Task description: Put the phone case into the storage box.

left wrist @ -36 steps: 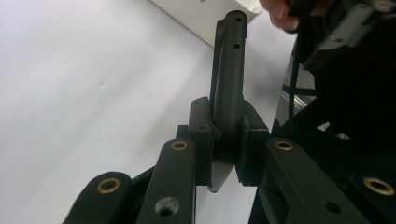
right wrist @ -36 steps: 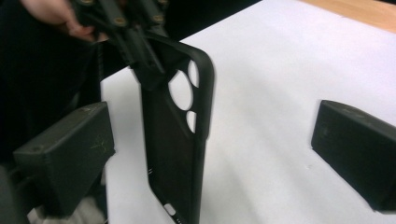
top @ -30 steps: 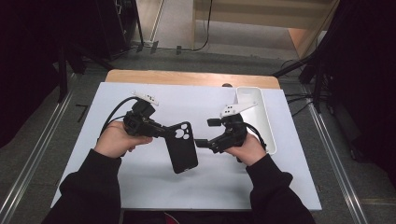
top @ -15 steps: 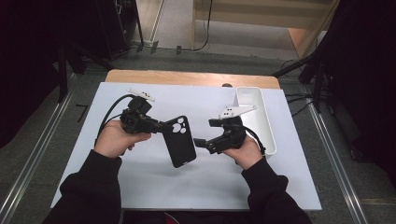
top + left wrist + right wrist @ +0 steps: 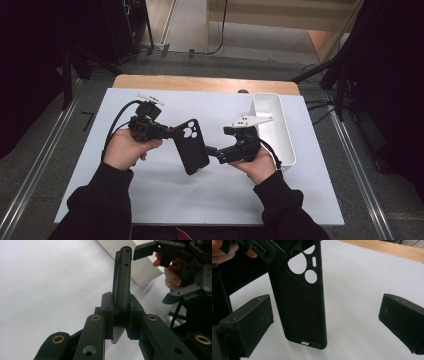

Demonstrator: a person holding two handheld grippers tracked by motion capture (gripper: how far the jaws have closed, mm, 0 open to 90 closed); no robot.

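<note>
- High view is showing the left gripper (image 5: 170, 132) sitting over the left-centre of the white table (image 5: 150, 200), with the person's left hand (image 5: 125, 149) wrapping its grip.
- Its jaws are clamping the camera-cutout end of a black phone case (image 5: 191, 146), which is hanging out to the right and tilting down toward the person.
- Left gripper view is showing that same case (image 5: 122, 287) edge-on, with both black jaws pressing against its two faces.
- Moving right, the lower end of the case is lying just beside the right gripper (image 5: 212, 151), whose jaws are standing wide apart.
- Right gripper view is showing the case (image 5: 299, 297) hanging between those spread jaws, nearer the left one, with neither appearing to touch it.
- The right hand (image 5: 257, 165) is holding its gripper right of centre.
- Farther right, a white bin (image 5: 272, 125) is resting near the table's right edge.
</note>
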